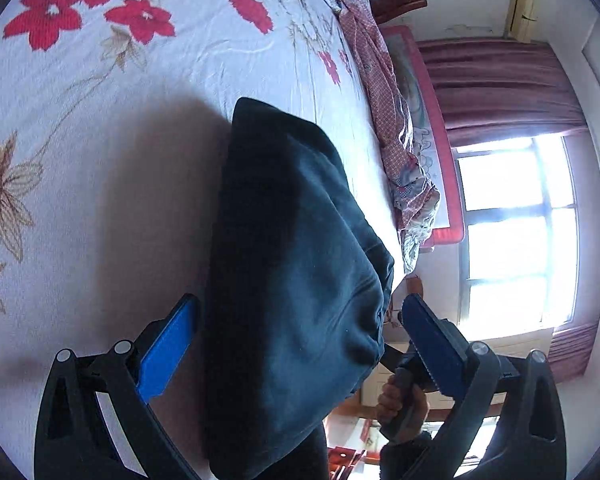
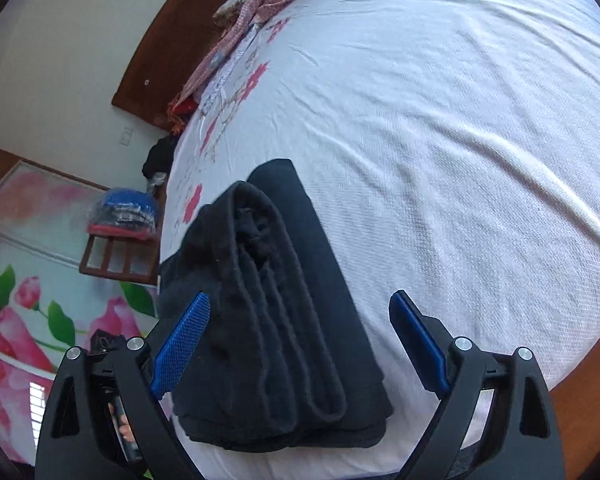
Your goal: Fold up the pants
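Pants (image 2: 284, 320), dark and folded into a thick bundle, lie on the bed (image 2: 460, 140) at its near edge. Our left tongs (image 1: 300, 332) and right tongs (image 2: 300, 320) both stand apart astride the bundle, gripping nothing. We judge the fold nearly done: press the layers flat and square the edges.

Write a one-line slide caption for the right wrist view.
Open right tongs straddle folded dark pants lying on a white bedsheet.
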A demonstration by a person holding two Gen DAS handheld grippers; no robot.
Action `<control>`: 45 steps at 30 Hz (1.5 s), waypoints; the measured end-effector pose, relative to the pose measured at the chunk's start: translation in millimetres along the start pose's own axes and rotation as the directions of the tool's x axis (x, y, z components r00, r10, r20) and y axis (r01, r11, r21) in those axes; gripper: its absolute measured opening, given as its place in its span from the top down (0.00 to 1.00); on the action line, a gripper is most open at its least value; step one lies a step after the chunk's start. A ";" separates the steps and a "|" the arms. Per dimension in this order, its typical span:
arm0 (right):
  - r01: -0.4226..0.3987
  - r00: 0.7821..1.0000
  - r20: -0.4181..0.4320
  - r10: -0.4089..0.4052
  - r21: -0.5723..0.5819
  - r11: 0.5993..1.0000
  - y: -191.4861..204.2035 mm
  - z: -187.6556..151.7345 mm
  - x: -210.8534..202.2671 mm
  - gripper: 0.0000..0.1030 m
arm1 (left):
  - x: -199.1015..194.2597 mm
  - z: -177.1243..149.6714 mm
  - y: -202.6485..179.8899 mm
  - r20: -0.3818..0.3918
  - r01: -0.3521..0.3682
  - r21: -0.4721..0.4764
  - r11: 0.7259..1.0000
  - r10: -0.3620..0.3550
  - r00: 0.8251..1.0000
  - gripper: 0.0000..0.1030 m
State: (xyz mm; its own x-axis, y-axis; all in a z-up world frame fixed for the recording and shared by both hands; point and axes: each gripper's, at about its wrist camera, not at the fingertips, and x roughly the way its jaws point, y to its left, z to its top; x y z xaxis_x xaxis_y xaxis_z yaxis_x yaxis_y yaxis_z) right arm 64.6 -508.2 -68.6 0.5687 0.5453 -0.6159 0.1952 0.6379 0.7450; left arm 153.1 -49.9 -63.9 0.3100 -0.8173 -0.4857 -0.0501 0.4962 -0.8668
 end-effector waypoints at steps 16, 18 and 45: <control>-0.159 0.978 -0.159 0.136 -0.145 0.977 19.0 -19.7 33.9 0.12 | 28.3 -5.4 6.1 -0.099 0.190 -0.041 0.981 -0.193 0.976 0.02; -0.130 0.982 -0.155 0.109 -0.130 0.983 16.1 -21.3 36.3 0.37 | 29.5 -7.1 3.3 -0.101 0.172 -0.008 0.985 -0.172 0.980 0.03; -0.214 0.976 -0.108 0.189 -0.303 0.929 199.6 68.3 96.6 0.65 | -90.9 108.2 -65.3 0.165 0.200 0.160 0.967 -0.226 0.960 0.87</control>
State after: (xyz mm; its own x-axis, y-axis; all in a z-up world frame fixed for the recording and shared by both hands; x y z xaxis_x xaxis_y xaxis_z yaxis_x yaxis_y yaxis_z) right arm 213.1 -365.3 38.1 0.5052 0.7117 -0.4880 -0.1821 0.6407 0.7459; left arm 230.9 23.8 49.0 0.4660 -0.8483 -0.2515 0.1654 0.3628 -0.9171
